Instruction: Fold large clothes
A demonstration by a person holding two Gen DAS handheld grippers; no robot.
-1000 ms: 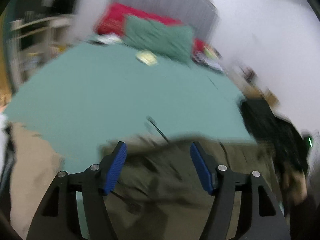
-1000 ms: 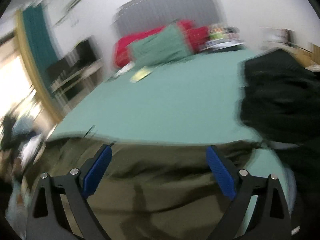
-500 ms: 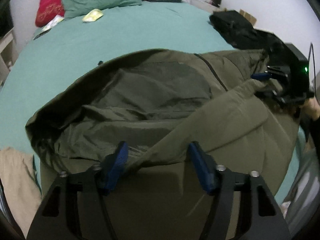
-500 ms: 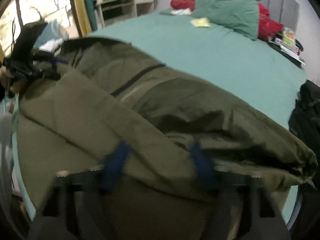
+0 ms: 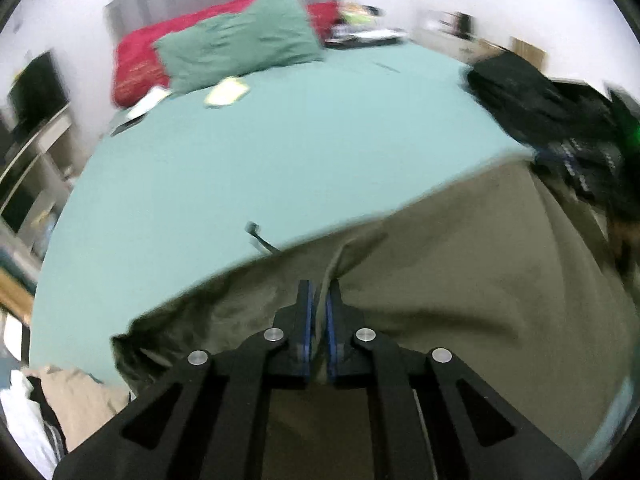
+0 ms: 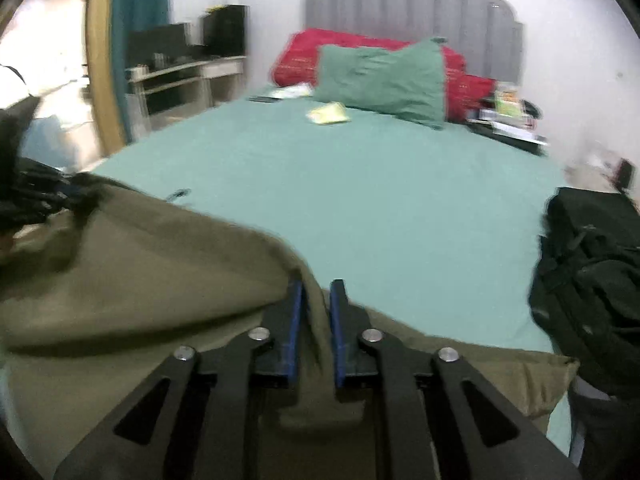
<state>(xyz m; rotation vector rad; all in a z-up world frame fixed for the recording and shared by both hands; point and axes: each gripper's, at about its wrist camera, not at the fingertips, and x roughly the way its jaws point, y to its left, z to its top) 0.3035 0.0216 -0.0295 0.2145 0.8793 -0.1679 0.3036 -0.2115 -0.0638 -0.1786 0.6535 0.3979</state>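
Both clamped now. Left hand-held gripper [image 5: 318,312] has its blue pads pinched together on a fold of the olive jacket [image 5: 460,292]; half a second ago those fingers stood wide apart over the cloth. Same on the right hand-held gripper [image 6: 318,316]: jaws closed onto a ridge of the olive jacket [image 6: 140,264], fabric bunched between the pads, where before they were blurred and spread.

Jacket changed too. Earlier it lay opened out across the near end of the bed, lining and zip showing. Now its top edge is pulled up taut between the two grippers, a straight line across both views, lining out of sight, the rest hanging toward the camera. A dark drawcord end [image 5: 256,234] sticks out past that edge over the teal sheet [image 5: 280,152].

Cameras now look level down the bed instead of down onto the cloth, so the headboard end is back in view: green pillow [image 6: 380,80] leaning on a red pillow [image 6: 320,46], grey headboard [image 6: 408,4] behind, a yellow-green packet [image 6: 328,114] lying on the sheet just in front of the green pillow.

Black backpack [image 6: 592,272] sits on the right edge of the bed, apart from the jacket. Beige cloth [image 5: 76,392] piled low left of the left gripper. Motion blur throughout.
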